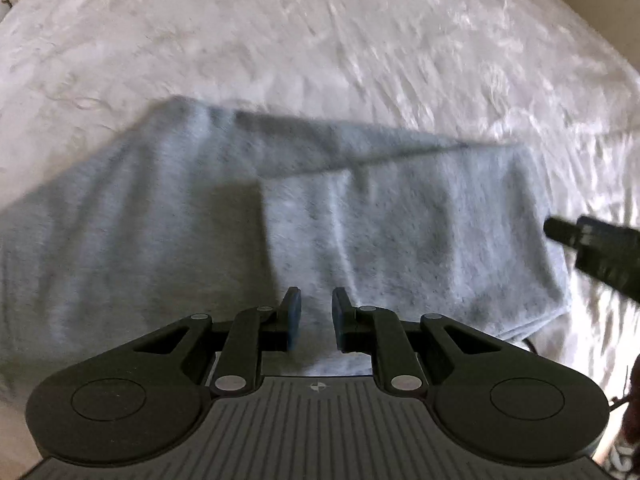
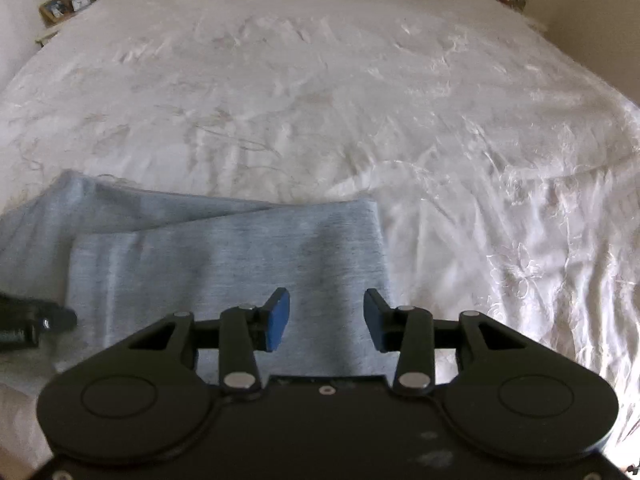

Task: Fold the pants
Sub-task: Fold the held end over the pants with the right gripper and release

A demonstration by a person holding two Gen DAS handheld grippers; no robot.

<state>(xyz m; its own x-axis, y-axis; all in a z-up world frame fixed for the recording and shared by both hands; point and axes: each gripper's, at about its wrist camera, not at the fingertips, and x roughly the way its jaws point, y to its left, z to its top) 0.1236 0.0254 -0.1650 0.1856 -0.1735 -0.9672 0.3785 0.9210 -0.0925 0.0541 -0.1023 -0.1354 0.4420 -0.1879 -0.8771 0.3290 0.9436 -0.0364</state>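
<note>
Left wrist view: the left gripper points steeply down over the pants, a pale grey-blue garment lying folded on the bed. Its two blue pads stand a narrow gap apart with nothing pinched between them; grey cloth shows through the gap, lying below the fingers rather than held. The picture is blurred, so whether the tips touch the cloth cannot be told. A folded layer of the pants lies on top at the right, its left edge running down the middle of the garment, with a dark shadow beside it. The white, wrinkled bedspread surrounds the pants on the far and right sides. At the right edge the black tip of the right gripper reaches in over the right end of the pants.

Right wrist view: the right gripper is above the near right part of the pants, its jaws parted clearly wider than the left one's and holding nothing; the cloth lies flat beneath them. The right edge of the pants runs just beyond the right finger. The left gripper shows as a black tip at the left edge, over the left side of the top fold. Beyond the bed, small items sit on shelves in the far corners, too small to tell.
</note>
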